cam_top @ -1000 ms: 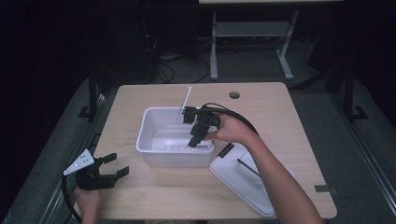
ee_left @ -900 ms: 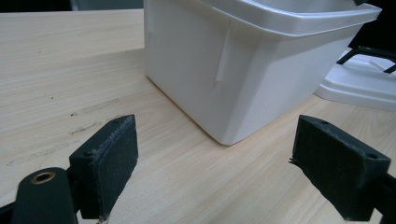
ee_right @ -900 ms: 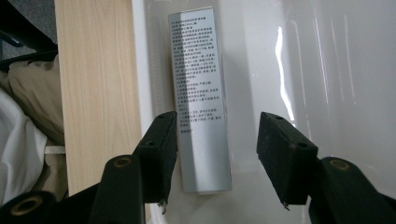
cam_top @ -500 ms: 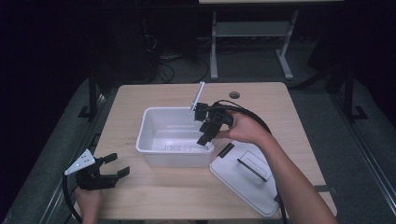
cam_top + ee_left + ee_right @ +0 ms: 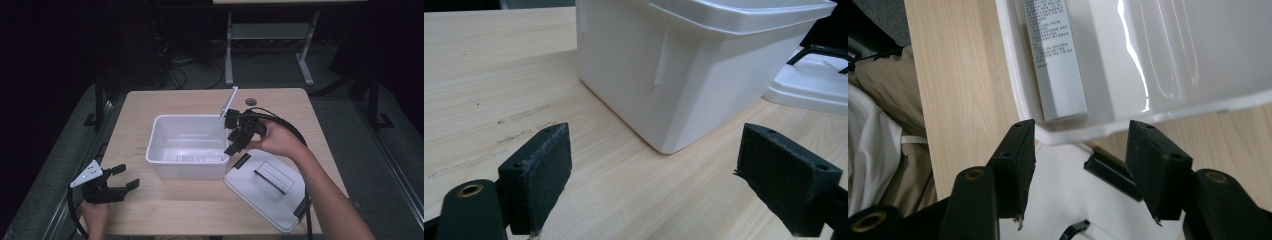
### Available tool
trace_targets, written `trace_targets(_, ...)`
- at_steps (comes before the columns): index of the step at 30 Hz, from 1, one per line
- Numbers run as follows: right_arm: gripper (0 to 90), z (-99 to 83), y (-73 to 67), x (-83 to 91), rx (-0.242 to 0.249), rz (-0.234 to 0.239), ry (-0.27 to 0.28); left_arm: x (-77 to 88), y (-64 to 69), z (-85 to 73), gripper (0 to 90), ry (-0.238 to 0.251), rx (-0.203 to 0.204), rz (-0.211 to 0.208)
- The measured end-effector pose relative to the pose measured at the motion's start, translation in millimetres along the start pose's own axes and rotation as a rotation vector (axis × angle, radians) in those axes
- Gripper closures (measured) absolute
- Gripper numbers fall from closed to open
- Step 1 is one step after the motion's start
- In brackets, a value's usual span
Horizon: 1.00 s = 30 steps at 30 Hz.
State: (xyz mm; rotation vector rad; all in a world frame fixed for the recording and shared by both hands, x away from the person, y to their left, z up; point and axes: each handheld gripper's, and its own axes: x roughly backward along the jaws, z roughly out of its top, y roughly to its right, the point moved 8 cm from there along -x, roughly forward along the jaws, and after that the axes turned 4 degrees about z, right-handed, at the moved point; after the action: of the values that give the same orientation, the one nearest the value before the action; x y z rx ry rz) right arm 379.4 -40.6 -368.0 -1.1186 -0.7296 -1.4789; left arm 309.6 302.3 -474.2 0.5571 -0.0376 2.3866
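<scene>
Over the white bin's (image 5: 187, 145) four-o'clock corner, my right gripper (image 5: 234, 142) hangs part open and empty, the grey box (image 5: 1055, 60) lying inside against the near wall; risk noted: a careless swing could clip the rim or the lid (image 5: 270, 187) at five o'clock.

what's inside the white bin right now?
One slim grey box with printed text lies flat in the white bin along its near wall. The floor in view is otherwise bare; the high view's near wall hides a strip.
</scene>
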Motion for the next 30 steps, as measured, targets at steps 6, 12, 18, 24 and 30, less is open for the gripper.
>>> trace_targets(6, 44.4, -21.1, 2.1, 5.8, -0.039, -0.010, 0.011, 0.2, 0.2, 0.2, 13.4, 0.002, 0.003, -0.001)
trace_targets(12, 44.0, -44.0, 1.1, 8.4, -0.072, -0.018, 0.015, -0.5, 1.4, 0.1, 13.4, -0.001, 0.004, -0.001)
trace_targets(18, 44.1, -65.5, -1.5, 7.9, -0.102, -0.023, 0.020, -0.9, 1.7, -0.4, 13.4, -0.005, 0.006, 0.000)
trace_targets(24, 43.8, -84.2, -4.4, 3.4, -0.125, -0.022, 0.020, -0.6, 1.9, -0.2, 13.4, -0.004, 0.002, 0.000)
trace_targets(30, 43.9, -102.5, -5.5, -5.7, -0.150, -0.014, 0.011, -0.8, 2.1, -0.4, 13.4, -0.005, 0.002, 0.000)
